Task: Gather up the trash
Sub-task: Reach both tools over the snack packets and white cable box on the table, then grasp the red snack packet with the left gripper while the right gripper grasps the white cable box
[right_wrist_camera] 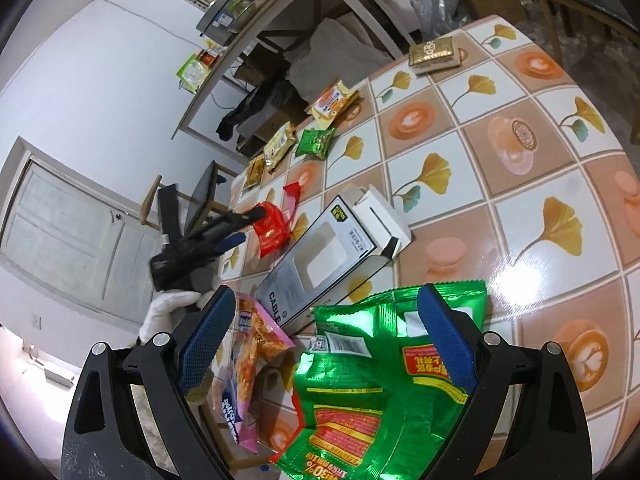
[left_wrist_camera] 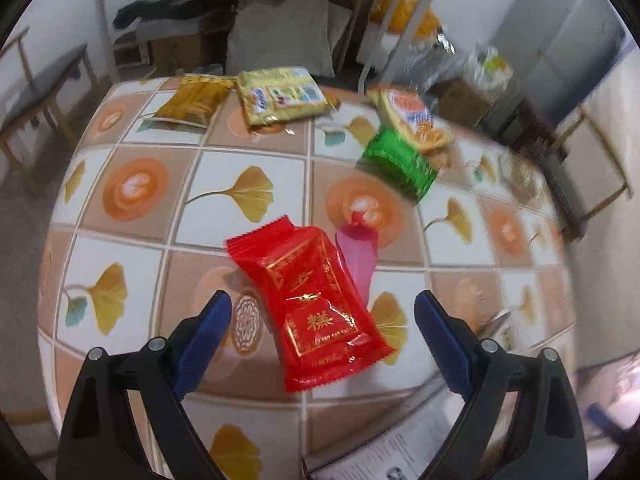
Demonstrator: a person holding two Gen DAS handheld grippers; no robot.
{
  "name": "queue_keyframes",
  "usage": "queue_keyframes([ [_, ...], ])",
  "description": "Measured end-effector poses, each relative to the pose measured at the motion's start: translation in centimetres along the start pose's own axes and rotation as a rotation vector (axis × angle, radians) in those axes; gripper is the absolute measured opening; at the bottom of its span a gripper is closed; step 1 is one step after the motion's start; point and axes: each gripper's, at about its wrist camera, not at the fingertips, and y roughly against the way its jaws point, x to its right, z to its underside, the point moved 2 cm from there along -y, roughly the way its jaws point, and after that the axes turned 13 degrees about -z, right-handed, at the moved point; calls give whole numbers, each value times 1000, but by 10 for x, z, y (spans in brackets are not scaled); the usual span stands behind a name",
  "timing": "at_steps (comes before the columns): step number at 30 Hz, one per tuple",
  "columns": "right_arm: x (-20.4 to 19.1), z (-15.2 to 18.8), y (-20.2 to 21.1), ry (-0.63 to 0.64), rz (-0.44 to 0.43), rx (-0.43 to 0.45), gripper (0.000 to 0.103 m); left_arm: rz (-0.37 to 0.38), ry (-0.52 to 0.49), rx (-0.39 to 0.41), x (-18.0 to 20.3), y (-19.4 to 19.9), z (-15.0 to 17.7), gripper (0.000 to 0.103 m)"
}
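Observation:
A red snack wrapper (left_wrist_camera: 316, 304) lies on the tiled table (left_wrist_camera: 248, 160), between the wide-open blue pads of my left gripper (left_wrist_camera: 324, 308); the pads do not touch it. A pink wrapper (left_wrist_camera: 358, 256) sits just behind it. From the right wrist view, the left gripper (right_wrist_camera: 252, 225) straddles the same red wrapper (right_wrist_camera: 272, 230), held by a white-gloved hand (right_wrist_camera: 168, 308). My right gripper (right_wrist_camera: 326, 296) is open above a large green bag (right_wrist_camera: 380, 380), whose top edge passes under the right finger. A pink snack bag (right_wrist_camera: 248, 360) lies by the left finger.
Farther back lie a small green wrapper (left_wrist_camera: 396, 164), an orange biscuit pack (left_wrist_camera: 416, 118), a yellow pack (left_wrist_camera: 280, 94) and a brown pack (left_wrist_camera: 192, 102). A grey cable box (right_wrist_camera: 320, 260) lies mid-table, a gold box (right_wrist_camera: 434, 54) at the far edge. Chairs and shelving surround the table.

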Motion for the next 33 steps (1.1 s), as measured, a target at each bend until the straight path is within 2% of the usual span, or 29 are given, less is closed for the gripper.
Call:
queue_keyframes([
  [4,2,-2,1,1,3,0,89,-71,-93,6,16,-10,5,89],
  [8,4,-6,4,2,4,1,89,-133,-152,23,22,-16,9,76],
  [11,6,-8,6,5,5,-1,89,-146,-164,22,23,-21,9,68],
  [12,7,-9,6,4,8,-4,89,-147,-164,24,21,-22,9,62],
  [19,3,-8,2,9,6,-14,89,-137,-146,65,15,-22,10,53],
  [22,1,-7,1,11,7,-17,89,-146,-141,85,14,-21,8,42],
  [24,1,-5,1,10,10,-18,89,-149,-137,100,13,-18,7,30],
  [27,1,-5,0,13,17,-19,89,-135,-121,117,9,-15,5,17],
  [33,-12,-7,-6,73,35,-41,88,-103,-47,154,-9,-6,5,12],
])
